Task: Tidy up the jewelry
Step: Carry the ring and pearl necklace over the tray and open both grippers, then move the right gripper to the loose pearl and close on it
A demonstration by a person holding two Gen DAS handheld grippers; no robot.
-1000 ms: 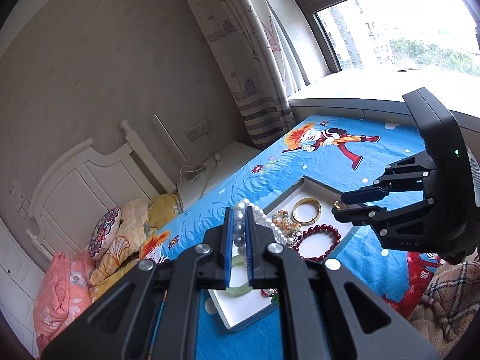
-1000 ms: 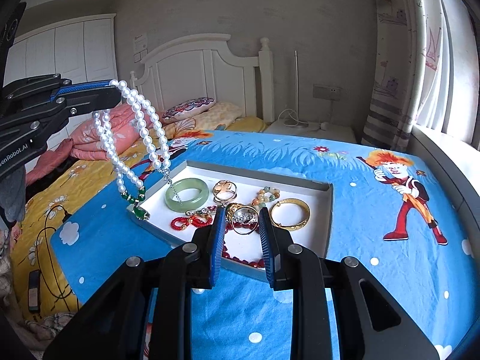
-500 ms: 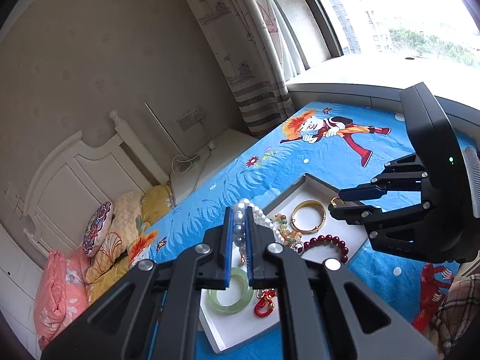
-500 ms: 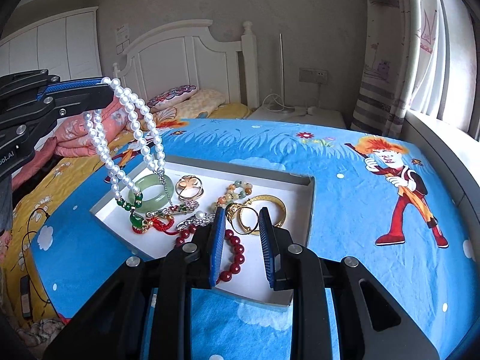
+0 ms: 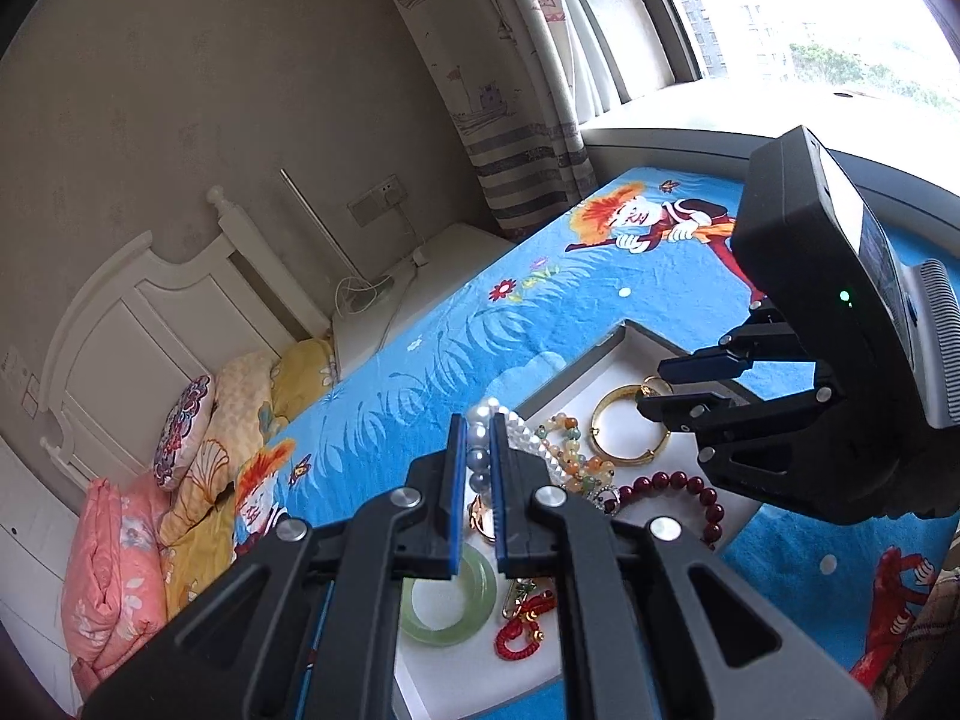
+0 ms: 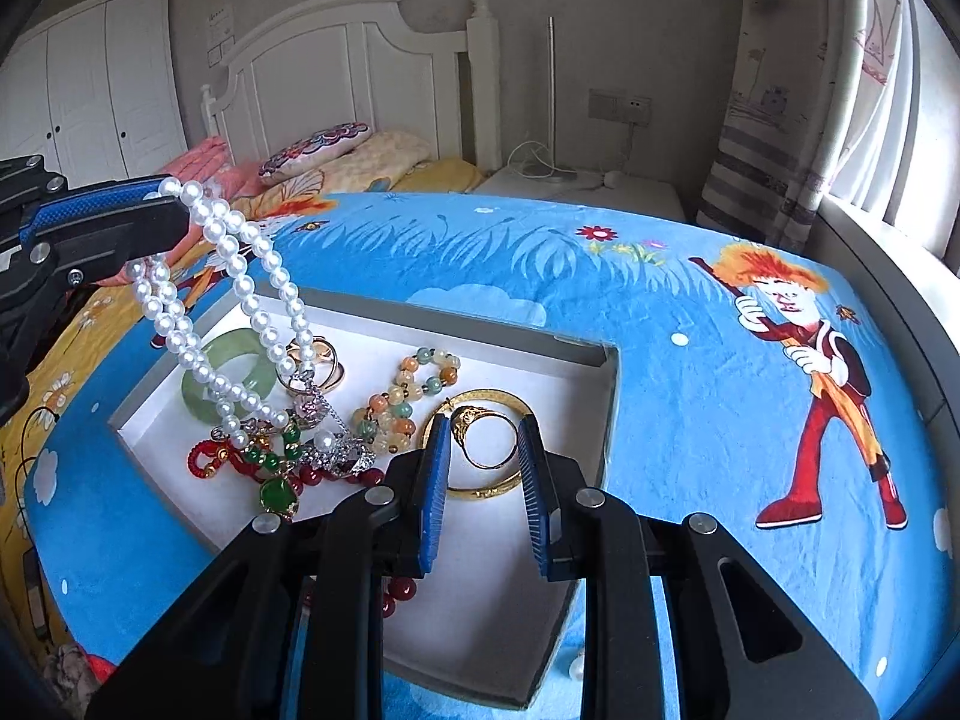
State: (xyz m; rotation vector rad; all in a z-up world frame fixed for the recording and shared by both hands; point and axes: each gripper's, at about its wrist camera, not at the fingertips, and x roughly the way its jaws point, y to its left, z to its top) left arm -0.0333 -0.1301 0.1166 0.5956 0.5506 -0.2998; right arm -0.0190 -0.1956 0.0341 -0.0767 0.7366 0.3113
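Bedroom setup: the bed point(image 6: 690, 324), under its bright blue cartoon blanket, is doing the job of a work area, with a white headboard point(image 6: 336, 78) and pillows at the far end and a curtained window off to one side. Sitting on the blanket is a shallow white tray point(image 6: 594, 354), probably there so the small pieces are staying corralled on something flat rather than sinking into the fabric.

Inside the tray everything is bunching toward one end: a pale green jade bangle point(image 6: 207, 396), a gold bangle point(image 6: 486, 489) with a gold ring point(image 6: 480, 426) lying inside its loop, a pastel bead bracelet point(image 6: 408, 390), a dark red bead bracelet point(image 5: 690, 489) and a red cord charm point(image 5: 522, 630).

Main item is the pearl necklace point(image 6: 252, 294). The left hand-held gripper point(image 5: 478, 450) is pinching it tight near the top, so the strand is hanging in doubled loops with its long axis running pretty much straight down. Its lower end, with green beads and a green pendant point(image 6: 277, 495), is reaching the tray and looks to be resting on the pile there, though actual contact is hard to call. Holding it high like this seems meant for keeping it untangled.

The right hand-held gripper point(image 6: 480, 474) is hovering just above the gold pieces, jaws narrowly parted and holding nothing, apparently lining up on the ring.
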